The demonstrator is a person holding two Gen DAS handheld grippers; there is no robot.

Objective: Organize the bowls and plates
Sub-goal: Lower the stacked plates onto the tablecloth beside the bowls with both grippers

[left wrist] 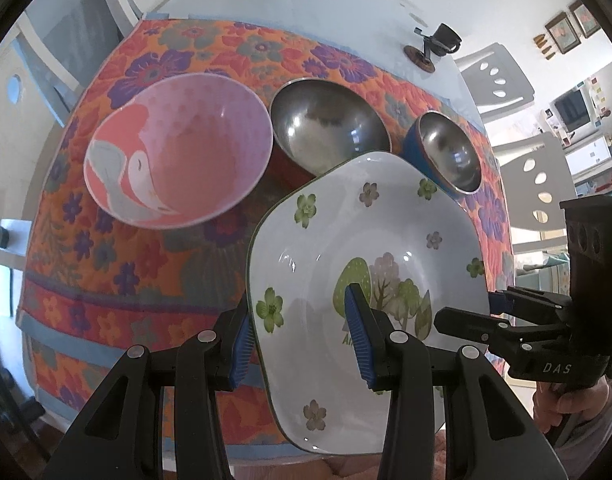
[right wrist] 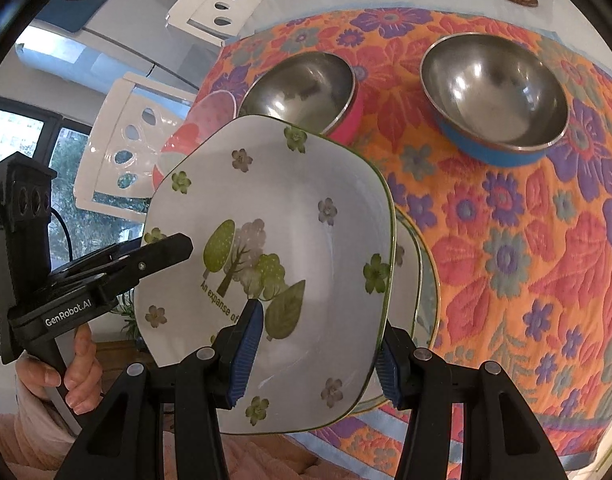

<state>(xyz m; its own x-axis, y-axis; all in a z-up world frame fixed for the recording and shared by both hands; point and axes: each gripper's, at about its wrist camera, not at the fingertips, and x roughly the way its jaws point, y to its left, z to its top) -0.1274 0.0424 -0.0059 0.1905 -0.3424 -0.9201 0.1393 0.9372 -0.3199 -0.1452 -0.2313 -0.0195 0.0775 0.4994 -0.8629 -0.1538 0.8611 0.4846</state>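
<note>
two grippers clamp one white square plate [left wrist: 370, 240] by opposite edges: the left gripper [left wrist: 301, 344] has its blue pads on either face of the plate's left rim, and the right gripper [right wrist: 318, 356] pinches the right rim the same way. the plate is held tilted above the near part of the table. it has rounded corners, a thin green edge, scattered green and mauve flowers, a cluster of trees in the middle and the partly hidden words "an expanse of". in the right wrist view a second plate [right wrist: 428, 280] with a similar green edge lies just under it on the flowered orange quilted cloth [right wrist: 526, 260]. farther off on the cloth stand three empty bowls: a pink flamingo bowl [left wrist: 177, 152] at the left, a steel bowl with a pink outside [right wrist: 301, 80] in the middle, and a steel bowl with a blue outside [right wrist: 494, 92] at the right. a small black stand [left wrist: 434, 46] sits on the bare tabletop beyond, and white chairs [right wrist: 129, 136] ring the table.
</note>
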